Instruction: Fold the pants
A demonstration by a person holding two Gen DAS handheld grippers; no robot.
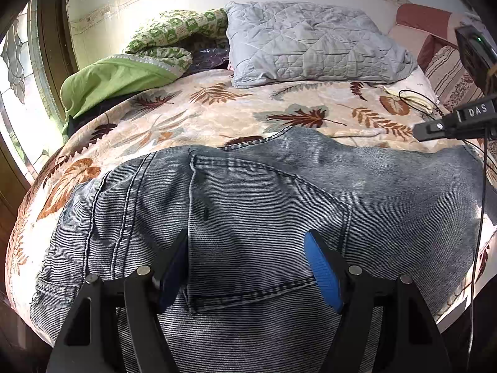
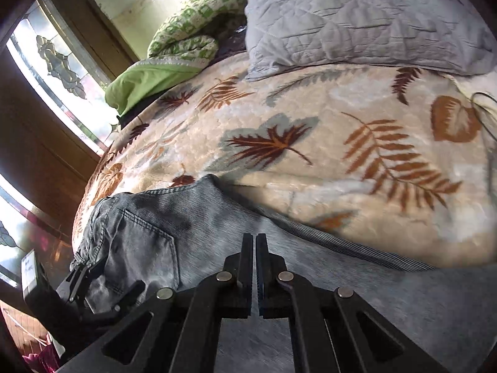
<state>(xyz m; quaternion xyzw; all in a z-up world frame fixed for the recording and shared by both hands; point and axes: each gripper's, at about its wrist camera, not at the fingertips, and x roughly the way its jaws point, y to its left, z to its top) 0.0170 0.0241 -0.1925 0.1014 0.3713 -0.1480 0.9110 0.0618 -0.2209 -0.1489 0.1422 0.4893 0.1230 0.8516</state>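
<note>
Grey-blue denim pants (image 1: 248,199) lie flat on the bed, seat side up with a back pocket (image 1: 264,217) showing. My left gripper (image 1: 247,242) is open, its blue-padded fingers (image 1: 323,273) resting over the pocket, holding nothing. The right gripper shows at the right edge of the left wrist view (image 1: 417,132). In the right wrist view the pants (image 2: 217,223) stretch across the near edge, and my right gripper (image 2: 254,239) is shut with nothing between its fingers, just above the denim. The left gripper (image 2: 77,276) sits by the waistband at left.
The bed has a cream blanket with leaf print (image 1: 217,115). A grey quilted pillow (image 1: 310,43) and a green patterned quilt (image 1: 155,46) lie at the head. A thin cable (image 1: 416,99) lies at right. A window (image 2: 56,62) and wooden frame stand left.
</note>
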